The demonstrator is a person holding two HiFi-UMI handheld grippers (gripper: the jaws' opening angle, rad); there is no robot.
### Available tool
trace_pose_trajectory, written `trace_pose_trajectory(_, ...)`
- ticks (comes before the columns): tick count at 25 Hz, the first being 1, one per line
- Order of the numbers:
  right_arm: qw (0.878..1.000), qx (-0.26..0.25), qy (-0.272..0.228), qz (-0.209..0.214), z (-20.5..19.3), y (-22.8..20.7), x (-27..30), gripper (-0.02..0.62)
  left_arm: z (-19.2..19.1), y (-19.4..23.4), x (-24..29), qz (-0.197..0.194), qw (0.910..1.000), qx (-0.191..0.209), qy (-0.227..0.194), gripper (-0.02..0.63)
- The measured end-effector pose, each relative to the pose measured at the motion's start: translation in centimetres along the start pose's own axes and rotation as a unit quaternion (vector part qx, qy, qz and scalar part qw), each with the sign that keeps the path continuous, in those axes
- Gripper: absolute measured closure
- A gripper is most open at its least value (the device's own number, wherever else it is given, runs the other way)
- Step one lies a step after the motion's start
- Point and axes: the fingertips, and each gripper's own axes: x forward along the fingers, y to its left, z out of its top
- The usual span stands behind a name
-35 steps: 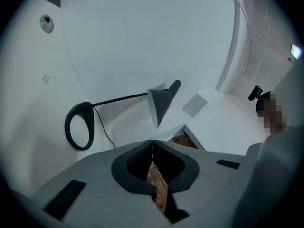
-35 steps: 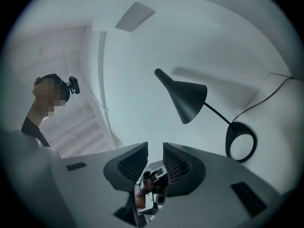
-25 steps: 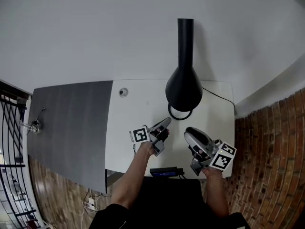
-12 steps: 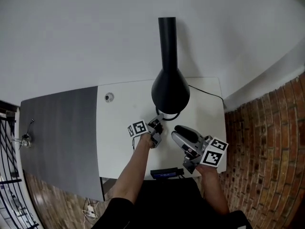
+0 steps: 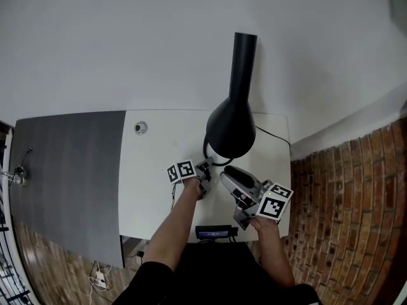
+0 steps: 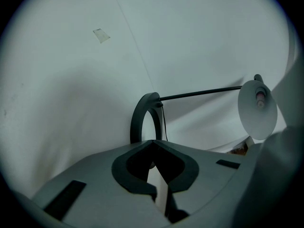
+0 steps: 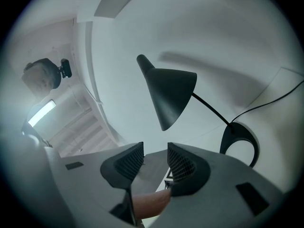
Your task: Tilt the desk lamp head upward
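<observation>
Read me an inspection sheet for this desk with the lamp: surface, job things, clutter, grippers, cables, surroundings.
Surface: white desk, round hole cover near its back left.
Job's things: black lamp head hangs above the desk; its ring base stands on the desk.
Clutter: small black device at the front edge.
Grippers: left gripper shut, empty, facing the ring base; right gripper open, jaws just been opening, nothing between them.
Cables: black cord leaves the base.
Surroundings: grey panel left, brick wall right.
</observation>
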Motion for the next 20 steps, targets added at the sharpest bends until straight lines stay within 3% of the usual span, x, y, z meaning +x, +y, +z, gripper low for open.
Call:
trace_pose_trajectory(8,1.0,0.018,-0.017,-0.004,1.4,-1.7,1.5,0.456,0.1,0.1,0.1,0.003,0.9999,-0.001,-0.01,0.594)
trace_pose_trajectory(13,0.998,0.013,-0.057,0.025,3.5,-0.9,2.0,0.456,0.2,0.1,0.2,0.004,0.9999,0.0,-0.01,0.594)
trace_pose_trajectory(20,0.996,0.03,-0.073,0.044,3.8,-0.4,1.8,0.456,0.0,0.2,0.2,0.003,1.0,0.0,-0.006,0.594)
